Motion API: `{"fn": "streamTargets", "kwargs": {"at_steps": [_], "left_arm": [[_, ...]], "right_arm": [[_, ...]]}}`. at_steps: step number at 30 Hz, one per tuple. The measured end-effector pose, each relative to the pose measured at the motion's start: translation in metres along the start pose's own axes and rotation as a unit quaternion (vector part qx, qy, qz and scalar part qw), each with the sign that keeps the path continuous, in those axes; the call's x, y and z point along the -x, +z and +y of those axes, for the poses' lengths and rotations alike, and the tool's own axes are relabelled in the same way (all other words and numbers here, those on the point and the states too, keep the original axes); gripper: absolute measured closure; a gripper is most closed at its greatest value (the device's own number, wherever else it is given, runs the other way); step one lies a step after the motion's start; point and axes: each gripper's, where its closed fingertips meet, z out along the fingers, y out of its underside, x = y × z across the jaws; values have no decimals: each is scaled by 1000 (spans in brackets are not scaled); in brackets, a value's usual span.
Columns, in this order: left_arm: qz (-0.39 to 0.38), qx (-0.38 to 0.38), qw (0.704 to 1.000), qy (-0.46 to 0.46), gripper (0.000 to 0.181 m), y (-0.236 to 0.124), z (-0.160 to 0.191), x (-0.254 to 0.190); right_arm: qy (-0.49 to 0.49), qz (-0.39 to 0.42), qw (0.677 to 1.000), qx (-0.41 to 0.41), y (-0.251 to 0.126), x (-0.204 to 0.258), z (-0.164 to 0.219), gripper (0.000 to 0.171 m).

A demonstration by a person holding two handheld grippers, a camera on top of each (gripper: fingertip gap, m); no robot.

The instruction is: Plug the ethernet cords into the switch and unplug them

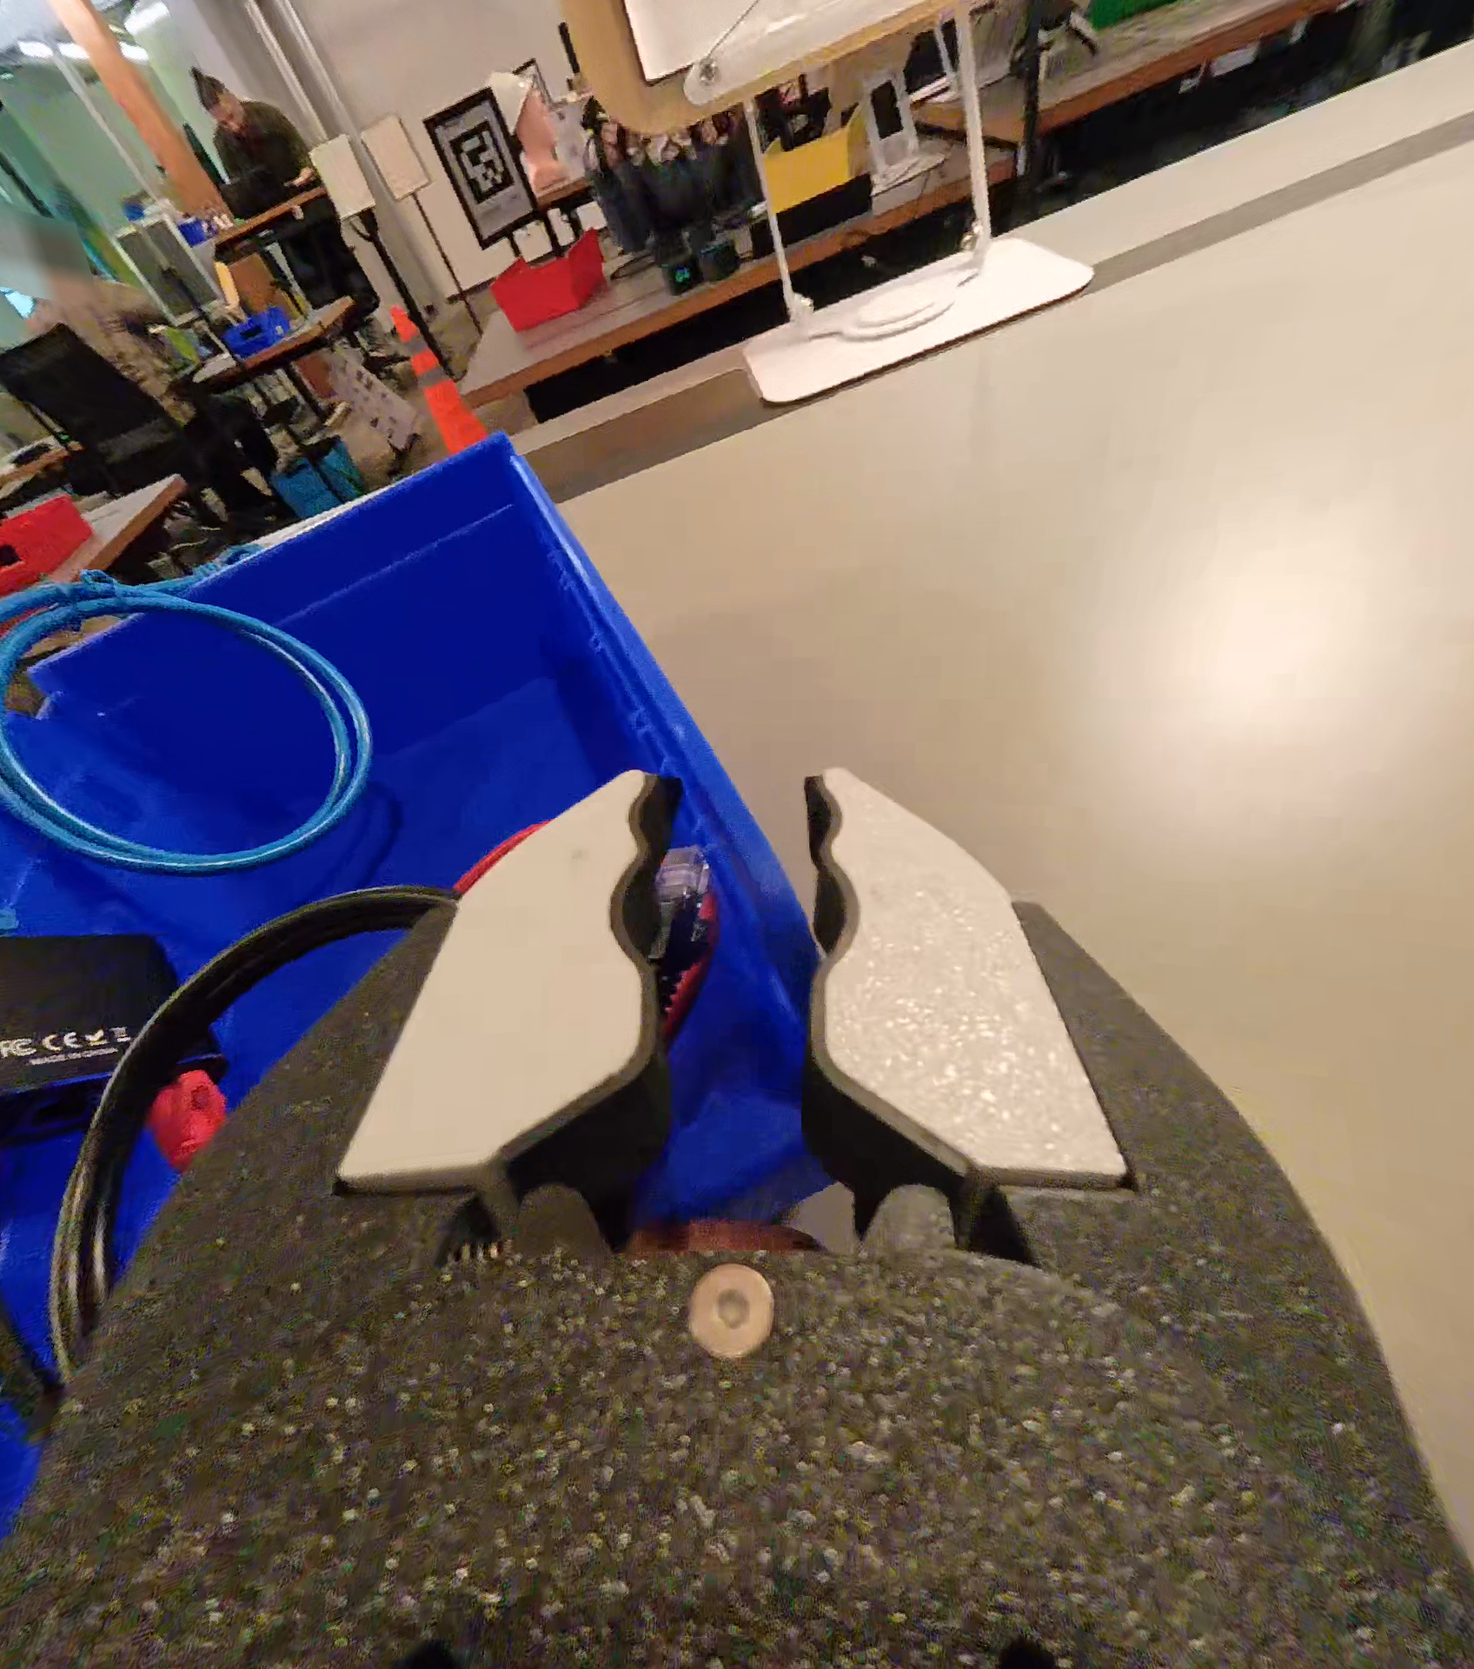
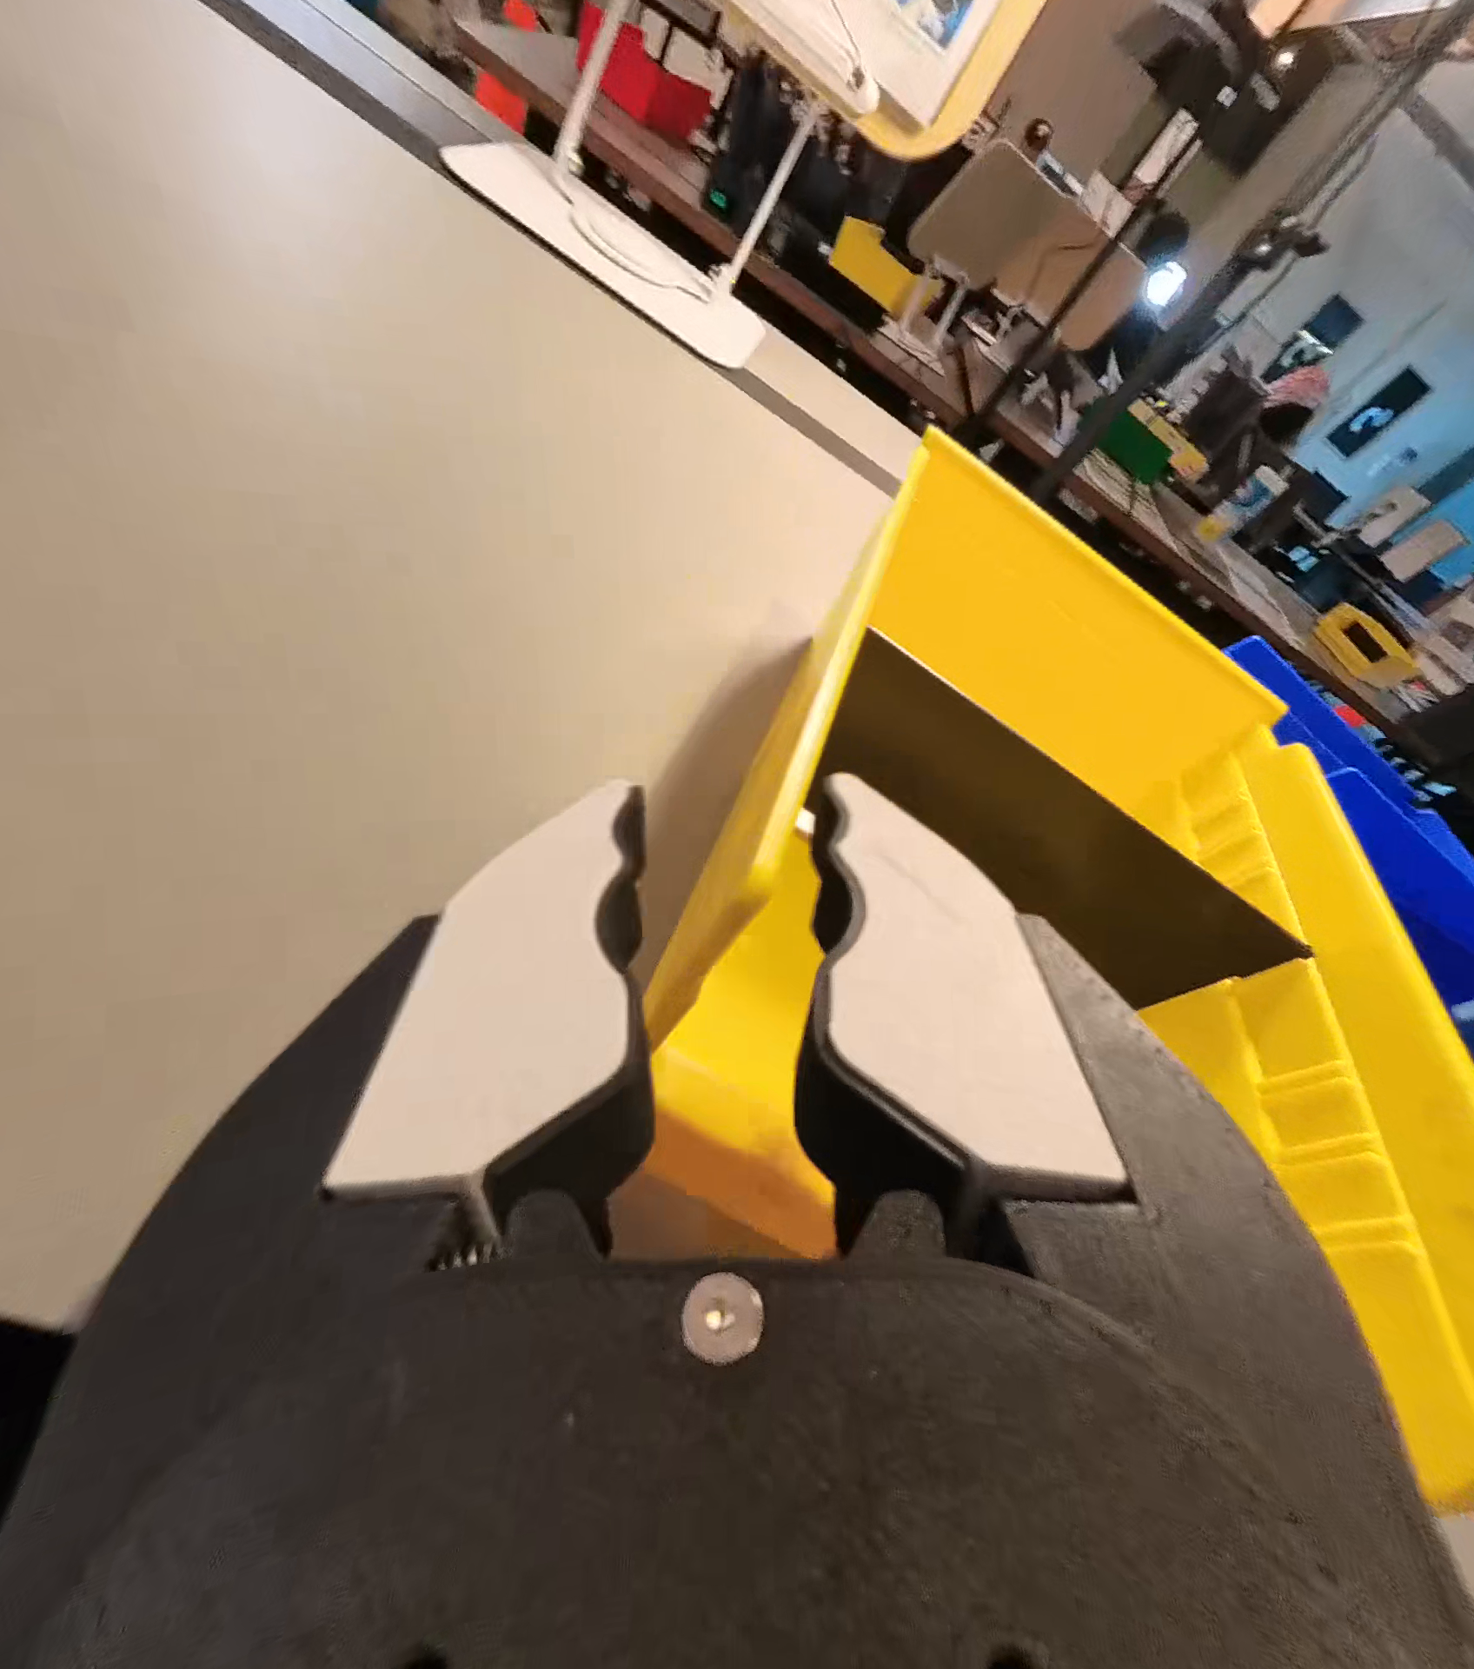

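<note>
A blue bin (image 1: 462,614) at the left of the left wrist view holds a coiled blue ethernet cord (image 1: 174,849), a black switch (image 1: 29,1011), a black cord (image 1: 128,1084) and a red cord (image 1: 697,957) with a clear plug (image 1: 684,881). My left gripper (image 1: 733,795) is open and empty above the bin's right wall, with the red cord's plug showing between its fingers. My right gripper (image 2: 729,804) is open and empty, and the left wall of a yellow bin (image 2: 1031,632) shows between its fingers.
The bins stand on a beige table (image 1: 1167,677). A black panel (image 2: 1031,831) lies across the yellow bin, with another blue bin (image 2: 1393,813) behind it. A white stand base (image 1: 923,316) sits at the table's far edge. People and cluttered benches are beyond. About 35 cm separates my left fingertips from my right.
</note>
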Motion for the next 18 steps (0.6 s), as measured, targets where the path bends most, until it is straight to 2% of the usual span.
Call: {"fn": "streamTargets", "kwargs": {"at_steps": [3, 6, 14, 18], "left_arm": [[1, -14, 1000, -5, 158, 5, 1, 4], [-57, -12, 998, 13, 174, 4, 8, 30], [-69, -17, 997, -13, 176, -13, 31, 92], [-65, 0, 998, -4, 177, -8, 39, 117]], "right_arm": [[11, 27, 1000, -6, 7, -12, 5, 144], [24, 70, 997, -5, 7, -39, 16, 160], [62, 75, 995, -3, 1, -71, 37, 161], [64, 102, 993, 12, 3, -87, 46, 163]]}}
